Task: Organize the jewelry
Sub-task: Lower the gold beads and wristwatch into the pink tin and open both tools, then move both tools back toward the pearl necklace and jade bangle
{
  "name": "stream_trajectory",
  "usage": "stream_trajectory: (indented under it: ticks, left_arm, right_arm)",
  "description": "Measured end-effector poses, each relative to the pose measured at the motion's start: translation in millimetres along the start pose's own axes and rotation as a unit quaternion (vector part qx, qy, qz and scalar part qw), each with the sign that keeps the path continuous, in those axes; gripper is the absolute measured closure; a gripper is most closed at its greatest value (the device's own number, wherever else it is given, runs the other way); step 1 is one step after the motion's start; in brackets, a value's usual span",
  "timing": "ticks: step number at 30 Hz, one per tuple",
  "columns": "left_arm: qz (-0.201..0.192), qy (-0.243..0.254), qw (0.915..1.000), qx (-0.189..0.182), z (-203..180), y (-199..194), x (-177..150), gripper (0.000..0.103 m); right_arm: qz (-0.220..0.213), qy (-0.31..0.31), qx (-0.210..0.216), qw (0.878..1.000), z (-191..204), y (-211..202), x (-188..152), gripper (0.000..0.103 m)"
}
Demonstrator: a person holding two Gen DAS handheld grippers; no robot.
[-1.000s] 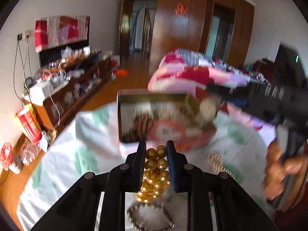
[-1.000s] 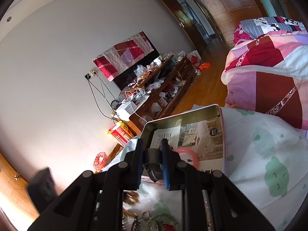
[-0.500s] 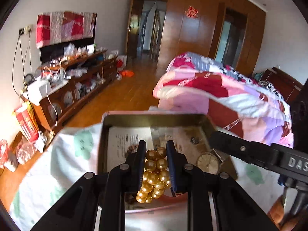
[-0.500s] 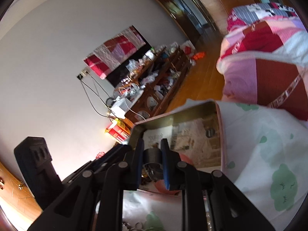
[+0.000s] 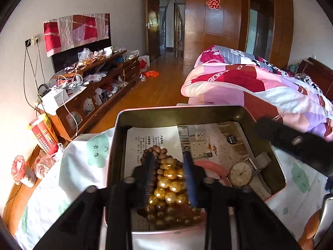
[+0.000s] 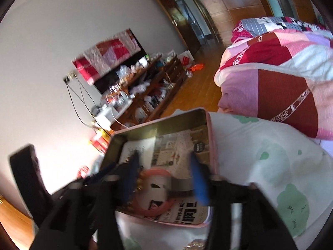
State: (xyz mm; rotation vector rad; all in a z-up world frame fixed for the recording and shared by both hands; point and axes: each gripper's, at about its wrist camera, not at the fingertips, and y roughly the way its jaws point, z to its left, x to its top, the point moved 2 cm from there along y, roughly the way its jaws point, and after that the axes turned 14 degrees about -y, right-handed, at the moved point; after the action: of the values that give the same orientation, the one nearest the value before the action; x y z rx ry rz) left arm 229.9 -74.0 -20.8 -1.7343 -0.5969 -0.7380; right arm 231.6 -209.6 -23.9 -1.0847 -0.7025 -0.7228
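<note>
An open metal tin (image 5: pixel 179 109) lined with printed paper lies on the cloud-print cloth. My left gripper (image 5: pixel 168 160) hangs over its near left part, jaws opening. A strand of gold pearl beads (image 5: pixel 170 184) lies between them on the tin floor, against a brown wooden bead bracelet (image 5: pixel 155 150). A round-faced watch (image 5: pixel 241 174) and a pink bangle (image 5: pixel 210 164) lie to the right. My right gripper (image 6: pixel 164 162) is over the same tin (image 6: pixel 166 118), jaws opening wide. The watch (image 6: pixel 164 185) lies below them, not pinched, on the pink bangle (image 6: pixel 158 208).
A folded pink and red quilt (image 5: pixel 260 87) lies behind the tin on the bed. A cluttered wooden TV cabinet (image 5: pixel 93 83) runs along the left wall, and a wooden floor leads to a doorway. A hand (image 5: pixel 310 229) shows at the lower right edge.
Both grippers came down over the tin and their jaws spread. The gold beads slid down from the left jaws onto the tin floor. The dark piece has left the right jaws.
</note>
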Motion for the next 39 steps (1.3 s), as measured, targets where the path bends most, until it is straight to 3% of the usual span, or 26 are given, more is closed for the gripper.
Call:
stream_trajectory:
  ticks: [2,6,11,14,20,23,35,39]
  left_arm:
    - [-0.009,-0.005,0.9999,0.004,1.2,-3.3,1.0,0.048]
    - [-0.032,-0.004,0.9994,0.011,0.6,-11.7,3.3,0.043]
    - [-0.036,-0.021,0.999,0.018,5.8,-20.3,1.1,0.042]
    - [-0.041,-0.024,0.9986,0.021,6.4,-28.9,-3.7,0.042]
    - [-0.056,-0.018,0.9971,0.049,10.5,-51.5,-21.4,0.041]
    - [-0.054,-0.027,0.9968,0.052,16.2,-61.4,-32.4,0.041]
    - [-0.084,-0.045,0.9902,0.102,31.3,-86.4,-64.9,0.041]
    - [-0.081,-0.047,0.9895,0.11,34.2,-86.0,-76.2,0.041]
  right_arm:
    - [-0.025,0.007,-0.003,1.0,-2.4,-9.3,2.4,0.031]
    - [-0.038,-0.004,-0.038,0.999,-1.9,-15.3,4.6,0.031]
    - [-0.029,-0.016,-0.076,0.997,0.3,-18.2,3.9,0.031]
    - [-0.034,-0.026,-0.102,0.994,3.6,-29.1,1.1,0.017]
    - [-0.03,-0.04,-0.146,0.988,4.8,-51.7,-14.9,0.016]
    - [-0.029,-0.04,-0.172,0.984,2.6,-64.1,-26.8,0.01]
    - [-0.037,-0.056,-0.203,0.977,13.0,-94.0,-58.6,0.01]
    - [-0.06,-0.067,-0.25,0.964,18.8,-102.6,-61.0,0.01]
